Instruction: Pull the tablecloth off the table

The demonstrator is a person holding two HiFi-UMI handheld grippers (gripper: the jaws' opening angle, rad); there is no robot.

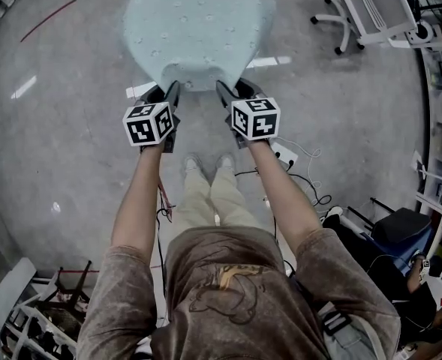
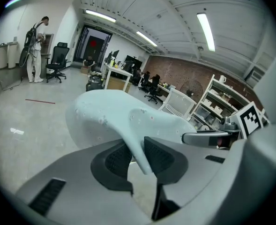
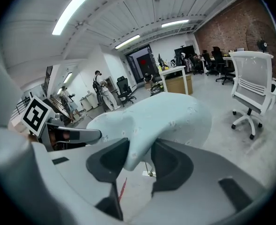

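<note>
A pale blue tablecloth point(image 1: 198, 28), sprinkled with small faint motifs, is seen at the upper centre of the head view, draped over the surface so that the surface itself is fully covered. Its near edge is drawn up into two peaks at the lower margin of the cloth.

The left peak is gripped by the left tool point(image 1: 168, 90). In the left gripper view a folded ridge of the cloth point(image 2: 128, 118) is pinched between the dark ribbed pads point(image 2: 159, 153) of that tool point(image 2: 137, 156), the jaws being closed down to a narrow gap filled by fabric.

The right peak is held by the right tool point(image 1: 232, 90). In the right gripper view the jaws of that tool point(image 3: 140, 161) are likewise clamped on a hanging fold of the cloth point(image 3: 166, 116).

Black-and-white square markers are carried on the cube point(image 1: 150, 124) of each tool; no lettering can be read on them. A print on the person's shirt point(image 1: 224, 287) is too indistinct to be read.

A white office chair point(image 1: 371, 6) stands at the upper right of the head view, and a red line point(image 1: 48, 19) is marked on the floor at the upper left.
</note>
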